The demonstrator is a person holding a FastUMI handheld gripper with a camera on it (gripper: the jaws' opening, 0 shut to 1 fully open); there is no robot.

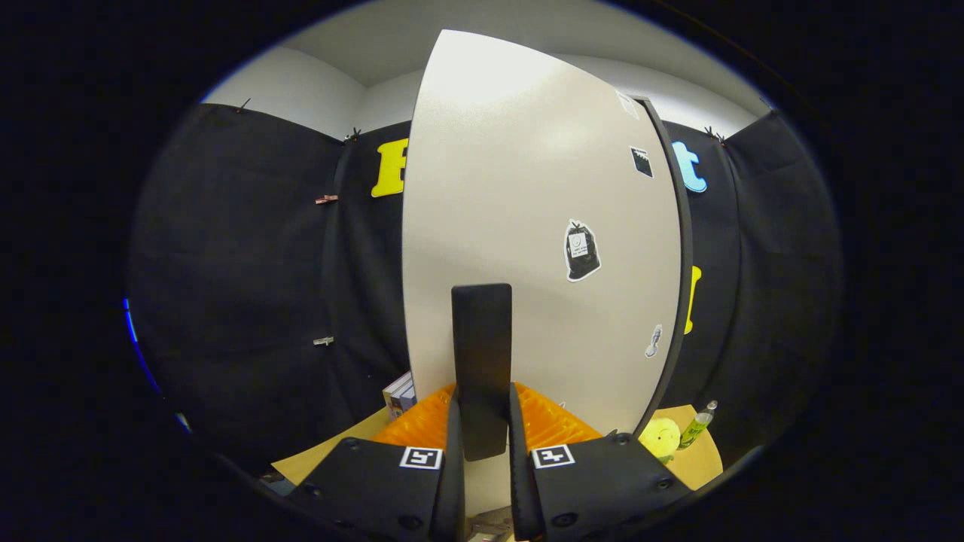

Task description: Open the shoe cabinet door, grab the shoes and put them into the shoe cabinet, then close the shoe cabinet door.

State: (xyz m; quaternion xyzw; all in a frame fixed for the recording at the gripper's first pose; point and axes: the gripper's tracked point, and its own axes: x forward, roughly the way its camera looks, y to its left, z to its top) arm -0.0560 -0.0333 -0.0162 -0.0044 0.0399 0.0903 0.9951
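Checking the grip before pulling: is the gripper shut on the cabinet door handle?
Shut, it seems: the gripper has both fingers pressed against the black handle of the white cabinet door.

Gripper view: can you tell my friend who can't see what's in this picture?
The gripper is shut on the dark upright handle of a pale shoe cabinet door that carries small stickers. Beside the door's foot, a yellow round thing and a green bottle sit on a tan surface.

cabinet door (pixel 527 226) hides interior, stickers (pixel 582 250) perhaps illegible

Tool (pixel 482 421) clamped on door handle (pixel 482 361) — door (pixel 527 226) ajar.
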